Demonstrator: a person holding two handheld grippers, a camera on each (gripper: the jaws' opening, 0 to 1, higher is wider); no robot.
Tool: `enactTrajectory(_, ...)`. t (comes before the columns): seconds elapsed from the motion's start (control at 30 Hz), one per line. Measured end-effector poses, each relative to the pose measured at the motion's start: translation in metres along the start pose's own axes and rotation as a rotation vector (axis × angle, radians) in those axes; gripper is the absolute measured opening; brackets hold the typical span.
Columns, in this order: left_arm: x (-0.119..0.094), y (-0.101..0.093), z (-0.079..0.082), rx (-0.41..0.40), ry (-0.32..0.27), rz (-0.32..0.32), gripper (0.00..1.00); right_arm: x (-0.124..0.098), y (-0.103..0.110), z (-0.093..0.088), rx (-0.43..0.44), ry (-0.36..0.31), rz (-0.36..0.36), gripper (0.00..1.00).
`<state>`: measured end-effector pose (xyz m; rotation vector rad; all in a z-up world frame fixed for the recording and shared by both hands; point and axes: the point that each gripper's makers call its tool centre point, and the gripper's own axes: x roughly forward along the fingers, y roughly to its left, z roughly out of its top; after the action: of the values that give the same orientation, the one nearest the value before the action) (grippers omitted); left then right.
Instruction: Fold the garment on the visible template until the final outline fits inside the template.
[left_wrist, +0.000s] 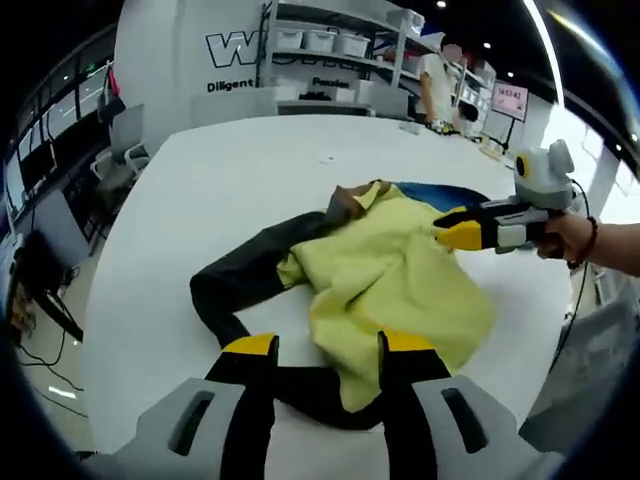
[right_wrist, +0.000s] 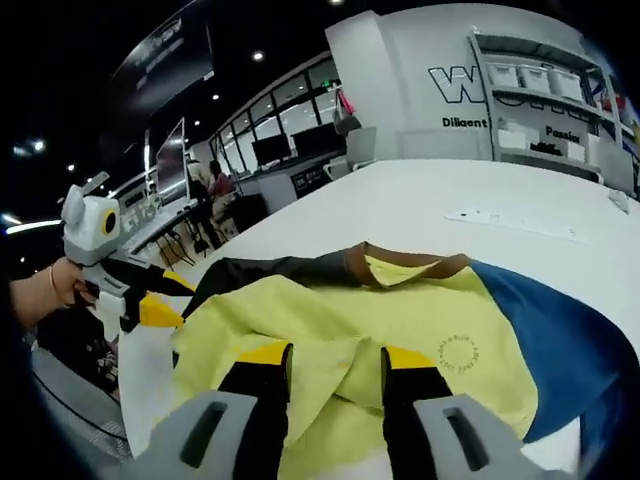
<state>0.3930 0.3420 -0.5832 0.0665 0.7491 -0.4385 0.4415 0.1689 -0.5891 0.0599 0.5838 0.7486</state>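
Both the left claw (left_wrist: 325, 345) and right claw (right_wrist: 335, 358) hung released over the garment (left_wrist: 385, 280) near the table's (left_wrist: 240, 180) edge.

The yellow, black and blue cloth garment (left_wrist: 390, 285) lies crumpled on the wide white desk (left_wrist: 230, 190). The left gripper (left_wrist: 327, 348) hovers at the garment's near edge; the right gripper (left_wrist: 463, 235) reaches over its far side. Grey metal shelving with white bins (left_wrist: 330, 50) stands behind the desk.

Lab showroom: storage shelving (left_wrist: 330, 45), monitors (right_wrist: 270, 150).
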Motion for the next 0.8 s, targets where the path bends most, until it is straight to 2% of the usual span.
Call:
enactTrajectory(0.13,-0.006,-0.009,-0.007,0.034,0.013,-0.025,0.45,-0.014,0.012,-0.011,-0.060,0.008,0.050,0.48)
enactTrajectory(0.37,-0.007,-0.019,-0.021,0.032,0.046,-0.055,0.45,-0.025,0.030,-0.038,-0.168,0.065,0.106,0.58)
enactTrajectory(0.5,-0.006,-0.023,-0.028,0.049,0.066,-0.071,0.45,-0.025,0.033,-0.054,-0.226,0.112,0.116,0.59)
enactTrajectory(0.67,-0.003,-0.022,-0.034,0.033,0.080,-0.082,0.44,-0.021,0.028,-0.060,-0.259,0.133,0.106,0.59)
enactTrajectory(0.8,0.003,-0.021,-0.042,0.035,0.105,-0.088,0.36,-0.021,0.024,-0.066,-0.296,0.159,0.105,0.60)
